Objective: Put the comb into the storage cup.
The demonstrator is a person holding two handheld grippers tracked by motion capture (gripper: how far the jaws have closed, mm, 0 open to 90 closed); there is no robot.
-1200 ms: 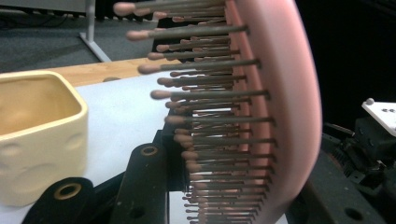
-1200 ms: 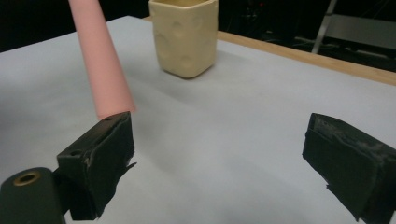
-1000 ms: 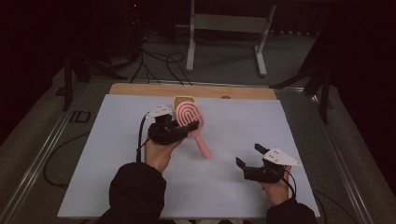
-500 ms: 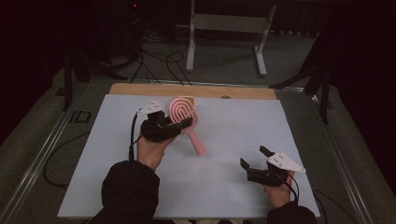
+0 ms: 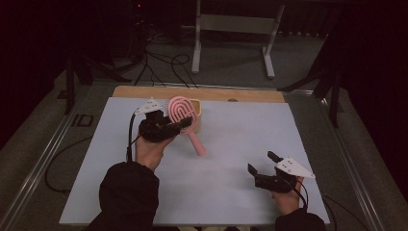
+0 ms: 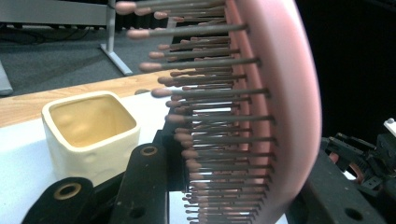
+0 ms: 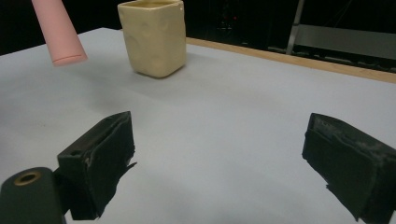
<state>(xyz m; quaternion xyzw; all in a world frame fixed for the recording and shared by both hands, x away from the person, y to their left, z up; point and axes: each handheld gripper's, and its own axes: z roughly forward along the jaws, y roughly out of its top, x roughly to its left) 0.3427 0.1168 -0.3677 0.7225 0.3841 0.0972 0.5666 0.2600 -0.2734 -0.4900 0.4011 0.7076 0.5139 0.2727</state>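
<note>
My left tool (image 5: 180, 126) is pinching a pink hairbrush (image 5: 183, 111) by its round head, with one black jaw on each side of it. In the left gripper view the brush (image 6: 280, 107) stands right in front of me, and its rows of little pins point toward the yellow cup (image 6: 91, 133). I hold the brush up off the desk (image 5: 231, 192). Its handle (image 5: 196, 143) slants down toward me, and in the right gripper view the end of the handle (image 7: 58, 32) hangs in the air above the white top. The cup (image 5: 196, 115) sits at the far side of the desk, just behind the brush head and very near it. My right tool (image 5: 262, 162) is spread wide with nothing in it, and it rests low near my side of the desk, well apart from the brush and the cup. I think I am carrying the brush to the cup so I can stand it inside. Next I would need to lift the brush, tip the handle straight down, and line it up over the cup's open top.
</note>
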